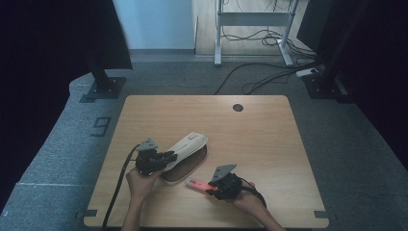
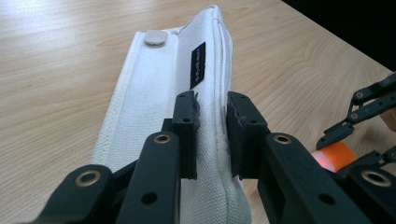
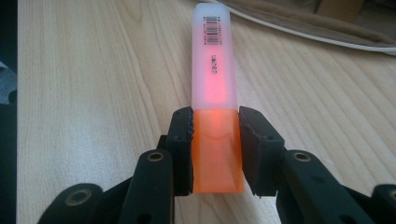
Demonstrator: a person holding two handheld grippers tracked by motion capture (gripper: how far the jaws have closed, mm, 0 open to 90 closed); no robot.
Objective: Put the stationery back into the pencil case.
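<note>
So on the light wooden counter (image 1: pixel 260 130) there's a white canvas pencil pouch (image 1: pixel 186 147) lying near the middle-left, propped up at an angle with its far end pointing away from the person. It has a small black label (image 2: pixel 198 65) and a round grey snap button (image 2: pixel 154 37) on its flap. The left gripper (image 1: pixel 168 156) has its fingers (image 2: pixel 186 126) pinched down on the top edge seam of the pouch at the near end, so they're almost fully closed with just the fabric fold between them. The right gripper (image 1: pixel 210 188) sits a bit toward the person's side and to the right of the pouch, and its fingers (image 3: pixel 183 140) are clamped on the orange cap of a highlighter marker with a frosted translucent body (image 3: pixel 214 70). That marker lies low over the counter, its barcode end pointing toward the pouch, close to it but not touching as far as I can see. In the high view the marker (image 1: pixel 197 183) looks pinkish-red and lies just beside the pouch's lower edge.
</note>
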